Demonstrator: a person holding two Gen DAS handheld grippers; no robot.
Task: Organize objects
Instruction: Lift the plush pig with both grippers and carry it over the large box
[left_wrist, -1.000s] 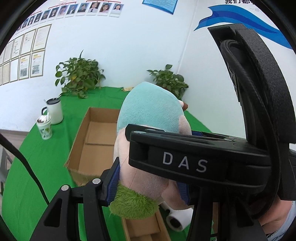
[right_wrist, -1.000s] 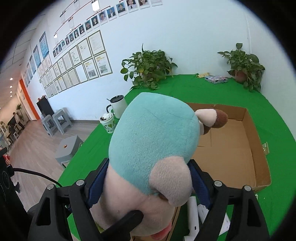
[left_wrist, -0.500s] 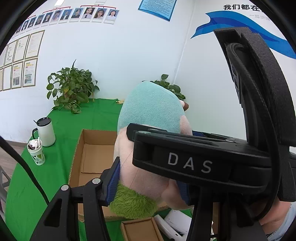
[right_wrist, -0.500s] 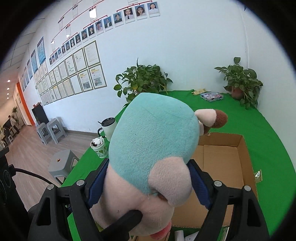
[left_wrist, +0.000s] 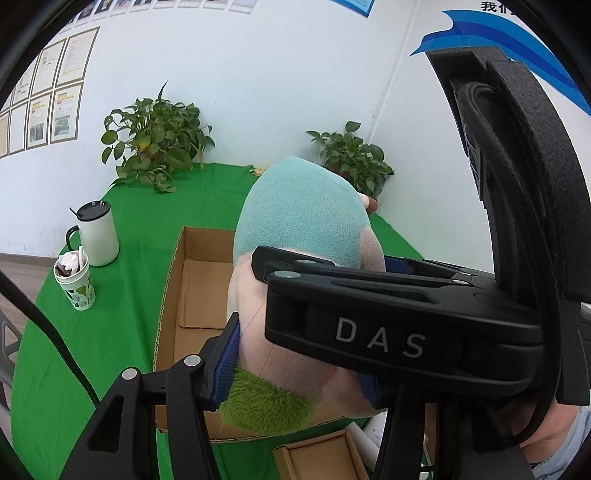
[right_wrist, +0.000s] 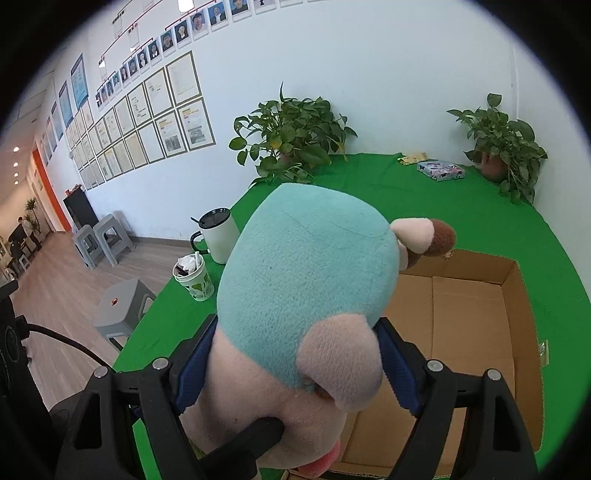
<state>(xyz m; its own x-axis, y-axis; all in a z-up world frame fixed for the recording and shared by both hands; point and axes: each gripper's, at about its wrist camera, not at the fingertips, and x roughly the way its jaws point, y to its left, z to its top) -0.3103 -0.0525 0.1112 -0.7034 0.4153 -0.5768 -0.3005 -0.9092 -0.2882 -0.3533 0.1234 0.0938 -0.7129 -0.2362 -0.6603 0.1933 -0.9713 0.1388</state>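
A plush toy (right_wrist: 306, 280) with a teal head, pink face and green fuzzy part fills both views; it also shows in the left wrist view (left_wrist: 299, 229). My right gripper (right_wrist: 295, 365) is shut on its head from both sides. My left gripper (left_wrist: 299, 365) is shut on its lower body, and the right gripper's black body crosses in front in that view. The toy hangs above the near end of an open, empty cardboard box (right_wrist: 476, 317), which also shows in the left wrist view (left_wrist: 195, 284).
A white mug (left_wrist: 96, 232) and a paper cup (left_wrist: 75, 282) stand left of the box on the green table (left_wrist: 92, 354). Two potted plants (right_wrist: 295, 136) stand at the back. A small box (left_wrist: 317, 458) and white items lie near the front edge.
Both grippers, still holding the toy, have moved forward and down toward the box after a brief rise. The box now sits closer beneath the toy.
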